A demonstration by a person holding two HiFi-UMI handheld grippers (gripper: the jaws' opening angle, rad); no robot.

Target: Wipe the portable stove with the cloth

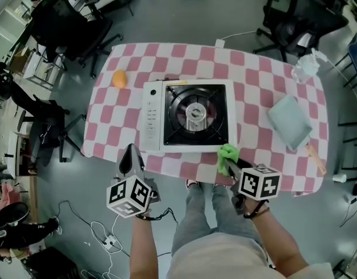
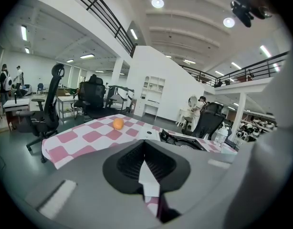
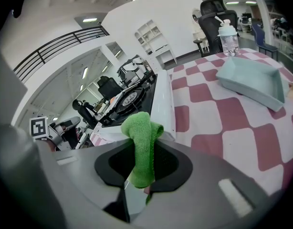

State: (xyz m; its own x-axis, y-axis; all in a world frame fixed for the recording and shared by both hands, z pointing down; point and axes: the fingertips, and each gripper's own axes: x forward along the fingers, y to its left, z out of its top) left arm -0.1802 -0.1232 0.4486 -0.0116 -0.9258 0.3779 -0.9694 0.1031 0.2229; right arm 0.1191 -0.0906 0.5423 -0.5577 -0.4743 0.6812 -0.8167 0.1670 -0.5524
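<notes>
Cloth (image 3: 142,142) fuzzy green terry; stove (image 1: 187,116) glossy white metal.

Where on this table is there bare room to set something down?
Bare table lies between the portable stove and the tray, and left of the stove on the near side of the orange. The right end is crowded by the tray and a bottle. The right gripper with the cloth sits at the stove's near edge.

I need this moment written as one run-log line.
right gripper: shut on folded green cloth | cloth position: by near right corner of white portable gas stove | left gripper: shut, empty
</notes>
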